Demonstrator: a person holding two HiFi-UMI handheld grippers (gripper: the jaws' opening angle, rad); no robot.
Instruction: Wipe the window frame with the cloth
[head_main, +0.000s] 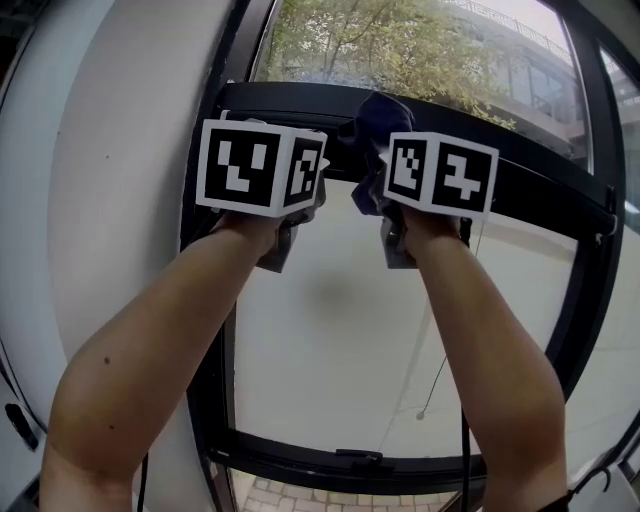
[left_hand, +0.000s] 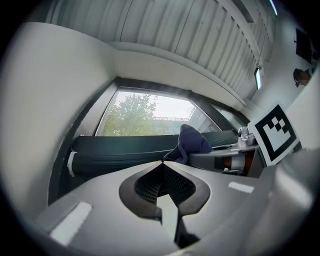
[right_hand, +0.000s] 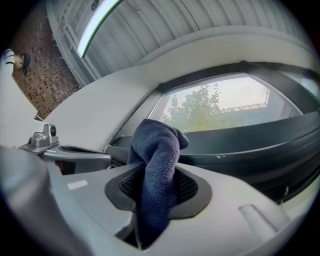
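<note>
Black window frame (head_main: 540, 185) ahead, trees (head_main: 380, 45) outside. Right gripper (right_hand: 159, 172) was clamped on the cloth (right_hand: 157, 145), which was up against the frame. Left gripper (left_hand: 162, 167) sat just beside it, jaws together, empty.

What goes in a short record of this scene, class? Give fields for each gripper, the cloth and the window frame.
Left gripper: fingers shut, empty.
Right gripper: shut on the cloth.
Cloth: dark blue, bunched, sticking up out of the grip.
Window frame: black; cloth is at its upper crossbar, contact unclear.
Outside: trees.
</note>
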